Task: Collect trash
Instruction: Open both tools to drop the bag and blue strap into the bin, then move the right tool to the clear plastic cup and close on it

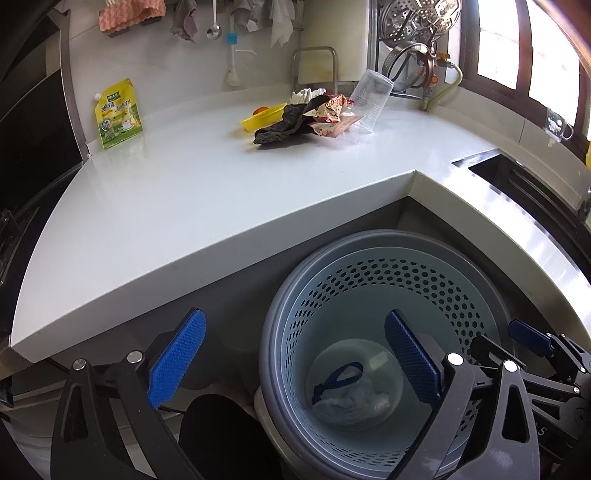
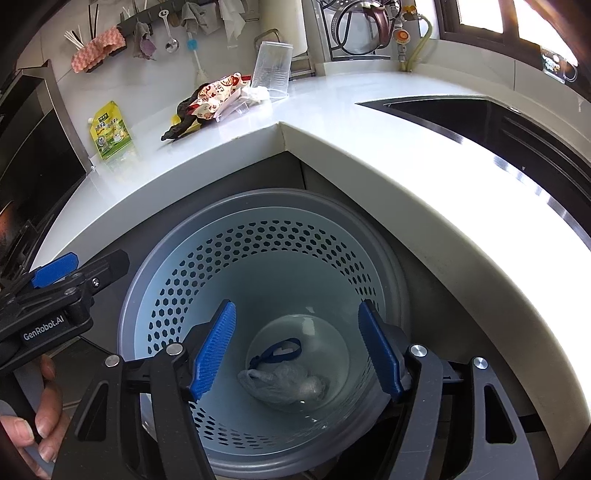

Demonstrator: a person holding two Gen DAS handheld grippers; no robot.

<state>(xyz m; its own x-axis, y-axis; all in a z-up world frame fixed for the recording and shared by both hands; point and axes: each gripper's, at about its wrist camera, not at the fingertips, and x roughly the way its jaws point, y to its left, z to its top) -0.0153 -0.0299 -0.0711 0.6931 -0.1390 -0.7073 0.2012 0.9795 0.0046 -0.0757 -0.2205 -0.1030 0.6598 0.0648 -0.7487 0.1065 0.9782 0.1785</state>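
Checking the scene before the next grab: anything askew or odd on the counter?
Yes. The clear plastic cup is tilted, propped over the litter heap rather than standing. A dark rag is draped over the snack wrappers. Nothing looks spilled.

A yellow-green spout pouch [image 1: 118, 115] leans against the wall at the worktop's [image 1: 184, 192] back left edge. Above hang a pink cloth [image 1: 129, 14] and a ladle [image 1: 213, 29]. A sink [image 2: 461, 118] sits right.
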